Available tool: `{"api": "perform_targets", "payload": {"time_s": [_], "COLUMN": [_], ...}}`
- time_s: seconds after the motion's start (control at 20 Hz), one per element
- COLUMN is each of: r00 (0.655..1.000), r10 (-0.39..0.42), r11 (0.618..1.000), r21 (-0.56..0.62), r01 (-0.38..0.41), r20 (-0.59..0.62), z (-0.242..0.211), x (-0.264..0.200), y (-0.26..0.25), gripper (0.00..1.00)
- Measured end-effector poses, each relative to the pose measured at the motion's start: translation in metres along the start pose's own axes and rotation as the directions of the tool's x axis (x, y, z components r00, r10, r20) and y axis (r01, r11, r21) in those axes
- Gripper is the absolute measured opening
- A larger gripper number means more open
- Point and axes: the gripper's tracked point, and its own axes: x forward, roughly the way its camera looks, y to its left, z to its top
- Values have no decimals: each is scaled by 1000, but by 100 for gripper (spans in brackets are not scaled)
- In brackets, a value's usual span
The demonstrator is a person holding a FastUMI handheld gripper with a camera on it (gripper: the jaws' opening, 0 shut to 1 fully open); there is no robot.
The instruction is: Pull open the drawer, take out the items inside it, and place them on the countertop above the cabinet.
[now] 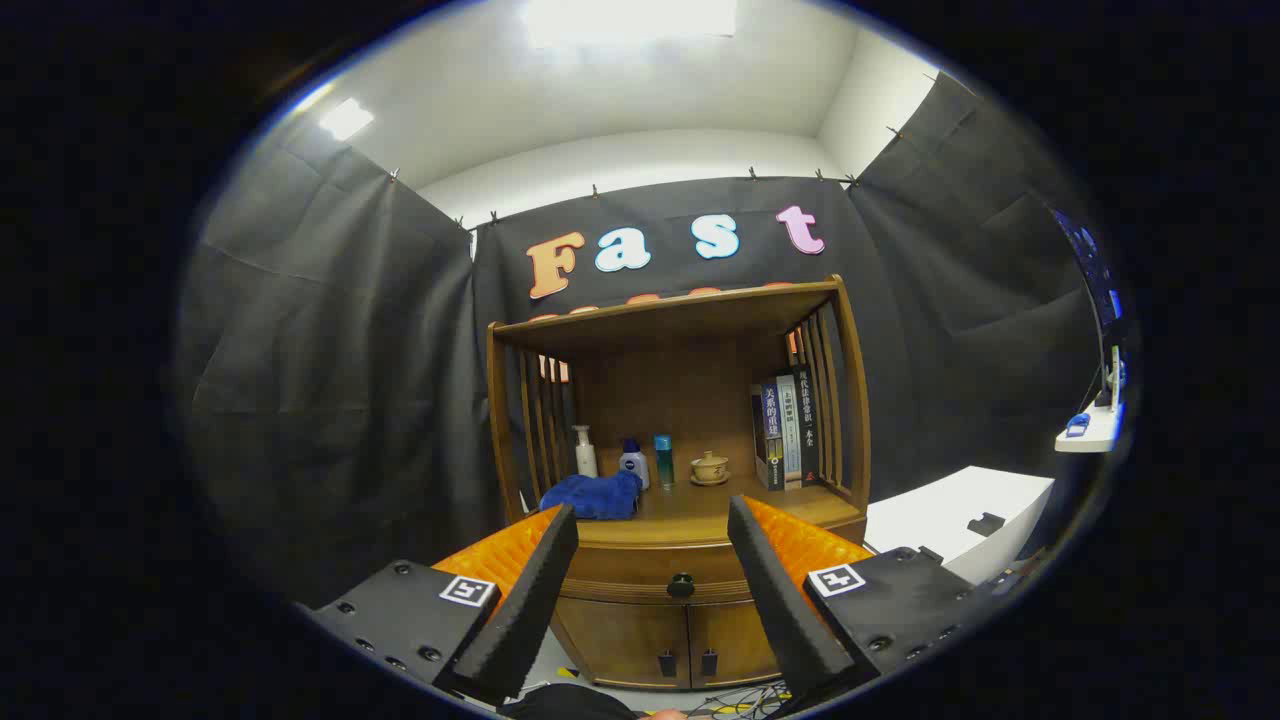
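gripper view: my gripper hangs with jaws wide apart, holding nothing. between and just beyond them sits the closed drawer, its long axis running side to side, front and dark knob facing me. above it on the tabletop lie a blue cloth, bottles, and books.

black cloth walls | white ceiling, lit panels | white table right

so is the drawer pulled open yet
No, the drawer sits flush in the cabinet, its knob untouched, ahead of the open gripper and between its fingers.
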Motion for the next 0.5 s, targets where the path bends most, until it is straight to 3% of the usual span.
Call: {"api": "perform_targets", "payload": {"time_s": [0.5], "r00": [1000], "r10": [11], "r11": [999], "r21": [-32], "r01": [-10], "r20": [8], "z": [0], "x": [-1], "y": [10], "gripper": [98]}}
